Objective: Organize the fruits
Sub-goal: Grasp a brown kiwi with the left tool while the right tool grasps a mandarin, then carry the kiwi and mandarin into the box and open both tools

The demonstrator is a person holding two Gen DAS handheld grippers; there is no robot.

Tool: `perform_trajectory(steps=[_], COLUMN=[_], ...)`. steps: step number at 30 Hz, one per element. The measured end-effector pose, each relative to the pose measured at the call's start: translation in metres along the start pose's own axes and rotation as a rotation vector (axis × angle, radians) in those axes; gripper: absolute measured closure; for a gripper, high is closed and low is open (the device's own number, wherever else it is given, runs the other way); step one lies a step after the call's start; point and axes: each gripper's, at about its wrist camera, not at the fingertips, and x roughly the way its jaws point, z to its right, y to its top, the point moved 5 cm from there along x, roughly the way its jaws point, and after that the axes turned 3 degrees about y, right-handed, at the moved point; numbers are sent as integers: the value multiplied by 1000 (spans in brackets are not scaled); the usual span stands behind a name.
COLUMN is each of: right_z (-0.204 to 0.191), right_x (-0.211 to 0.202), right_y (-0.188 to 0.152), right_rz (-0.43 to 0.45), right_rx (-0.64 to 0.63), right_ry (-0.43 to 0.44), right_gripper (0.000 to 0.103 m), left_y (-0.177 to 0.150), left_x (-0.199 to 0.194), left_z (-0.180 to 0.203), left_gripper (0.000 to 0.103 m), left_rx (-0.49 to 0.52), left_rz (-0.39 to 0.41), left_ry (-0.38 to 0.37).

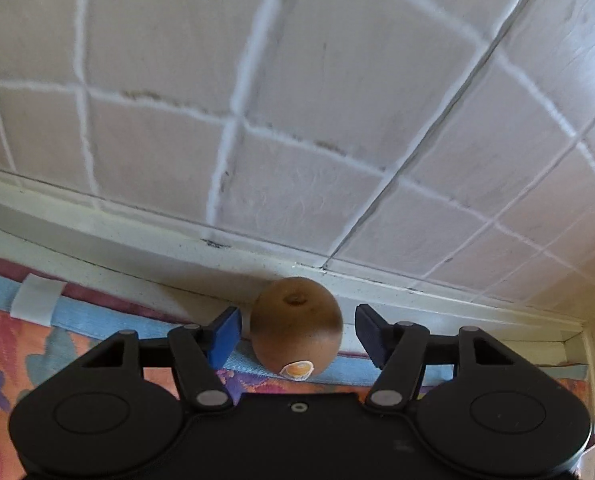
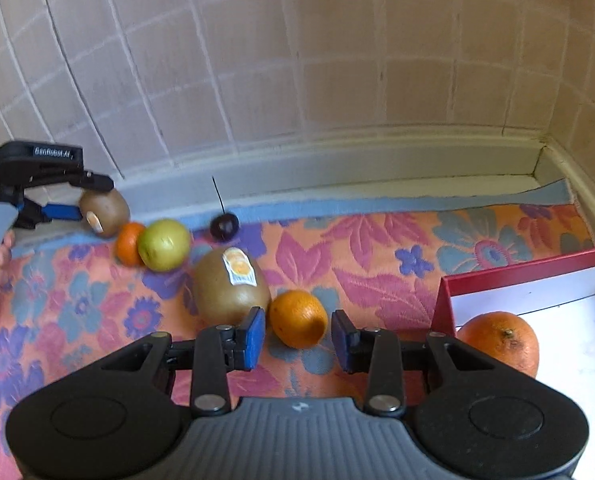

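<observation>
While the red box [image 2: 537, 276] holds one big orange [image 2: 501, 340], the left tool [image 1: 297, 334] sits released around a kiwi [image 1: 296, 326] on the tabletop's cloth [image 1: 1, 344]; firm, fuzzy, bruisable, so grip its middle. Right tool [image 2: 297, 338] is released around a small orange [image 2: 297, 318].

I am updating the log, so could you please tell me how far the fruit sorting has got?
Done: one large orange lies in the red-rimmed box. In hand: the open left gripper brackets a kiwi; the open right gripper flanks a small orange. Left: big kiwi, green apple.
</observation>
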Motion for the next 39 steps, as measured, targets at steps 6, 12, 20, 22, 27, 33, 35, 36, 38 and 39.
perform_trajectory(steps=[6,12,20,22,27,33,35,36,38,39], right_z=[5,8,9,11,13,16,15,16,17,18], right_x=[17,26,27,23,6,-16,-25,-28,-37,-41], right_y=[-3,-2,-4,-3,2,5,5,5,5,5], right_rz=[-23,-17,9,17,52,96,109,114,127,133], right_rx=[-19,-14,37,55,79,111,110,110,112,113], right_ry=[6,36,85,90,96,106,100,98,94,92], right_gripper=[64,65,69,69,69,69,69,69,69,69], left_y=[-3,-10,-19,-23,-24,-19,-19,-19,-14,-14], left_x=[15,22,19,20,6,-18,-26,-32,-42,-48], left_z=[3,12,28,34,40,48,52,54,61,64], left_gripper=[28,31,40,40,40,40,40,40,40,40], left_rx=[-6,-2,73,90,105,132,137,139,146,151], left_rz=[-13,-21,-31,-31,-23,9,18,23,34,41], left_ry=[30,39,58,61,68,57,49,42,34,31])
